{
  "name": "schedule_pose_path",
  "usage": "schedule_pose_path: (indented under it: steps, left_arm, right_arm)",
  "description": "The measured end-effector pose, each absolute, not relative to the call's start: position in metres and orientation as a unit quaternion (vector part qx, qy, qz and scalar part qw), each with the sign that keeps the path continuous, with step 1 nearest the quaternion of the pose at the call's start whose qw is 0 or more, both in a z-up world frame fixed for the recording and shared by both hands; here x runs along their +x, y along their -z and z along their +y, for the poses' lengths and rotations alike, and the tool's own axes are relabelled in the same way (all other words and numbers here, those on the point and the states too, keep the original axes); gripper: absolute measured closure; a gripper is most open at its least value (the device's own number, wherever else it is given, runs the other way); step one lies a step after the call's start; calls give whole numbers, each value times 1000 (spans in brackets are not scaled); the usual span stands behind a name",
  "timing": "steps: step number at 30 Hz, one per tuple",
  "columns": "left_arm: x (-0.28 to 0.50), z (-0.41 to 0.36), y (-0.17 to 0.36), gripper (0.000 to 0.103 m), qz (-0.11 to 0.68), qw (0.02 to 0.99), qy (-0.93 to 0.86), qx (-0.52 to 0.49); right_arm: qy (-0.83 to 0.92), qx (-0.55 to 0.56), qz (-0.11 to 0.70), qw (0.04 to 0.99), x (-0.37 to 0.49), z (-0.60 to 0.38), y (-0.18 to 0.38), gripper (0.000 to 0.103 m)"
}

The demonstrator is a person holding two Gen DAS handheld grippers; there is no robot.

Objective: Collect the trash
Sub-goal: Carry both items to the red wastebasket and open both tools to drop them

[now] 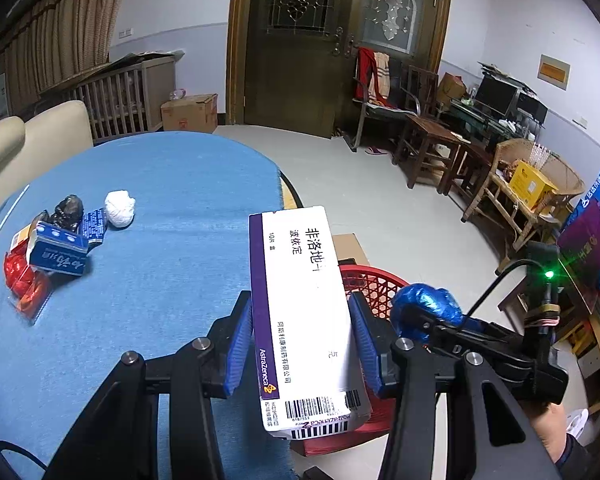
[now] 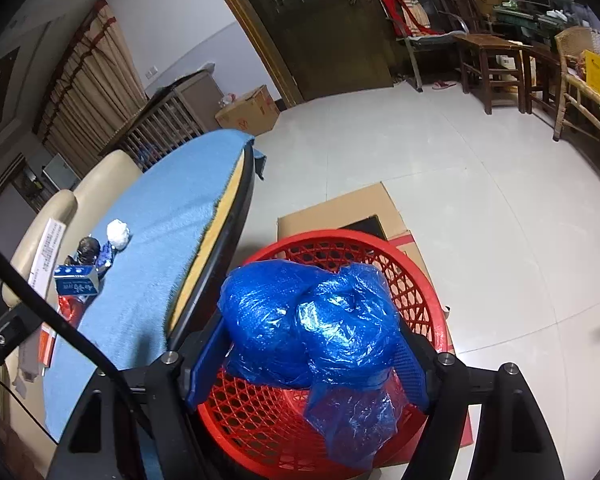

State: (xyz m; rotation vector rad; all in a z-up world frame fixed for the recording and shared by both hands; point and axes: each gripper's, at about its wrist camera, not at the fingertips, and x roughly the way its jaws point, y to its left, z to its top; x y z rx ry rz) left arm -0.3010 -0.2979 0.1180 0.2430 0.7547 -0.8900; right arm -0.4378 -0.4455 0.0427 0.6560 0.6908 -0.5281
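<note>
My left gripper (image 1: 300,300) is shut on a white and purple medicine box (image 1: 300,272), held over the right edge of the blue-clothed table (image 1: 160,280). My right gripper (image 2: 310,328) is shut on a crumpled blue plastic bag (image 2: 312,320), hanging over the red mesh basket (image 2: 420,300) on the floor beside the table. In the left wrist view the bag (image 1: 424,304) shows just right of the box, with the basket (image 1: 374,284) behind it. On the table's far left lie a white paper ball (image 1: 120,208), a blue carton (image 1: 58,254), a red wrapper (image 1: 20,280) and a dark crumpled lump (image 1: 68,210).
The basket stands on flattened cardboard (image 2: 340,208). A beige sofa (image 1: 28,140) lies behind the table. Wooden chairs (image 1: 432,148), a wicker chair with a yellow box (image 1: 532,188) and a dark double door (image 1: 300,60) line the far side across open tiled floor (image 2: 480,200).
</note>
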Motion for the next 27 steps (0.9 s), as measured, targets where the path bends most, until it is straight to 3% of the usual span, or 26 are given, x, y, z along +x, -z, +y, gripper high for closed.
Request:
schedule_pose_path:
  steps: [4,12,19,27]
  left_arm:
    - [-304,-307,-115,53,359,822,424,122]
    - [-311,-329,-106,53,366,811,436,135]
    - [-313,-340,-101,53,372,805,440,140]
    - [-317,-353,-89,53,385,793,447,152]
  right_arm:
    - [256,319,352,842,-432,-449,-32,15]
    - [279,323,332,841,-445,-458,-38,12]
    - [255,333,308,854,-450,-467,-49,0]
    - [280,349,278,850,-464,-482,-56,0]
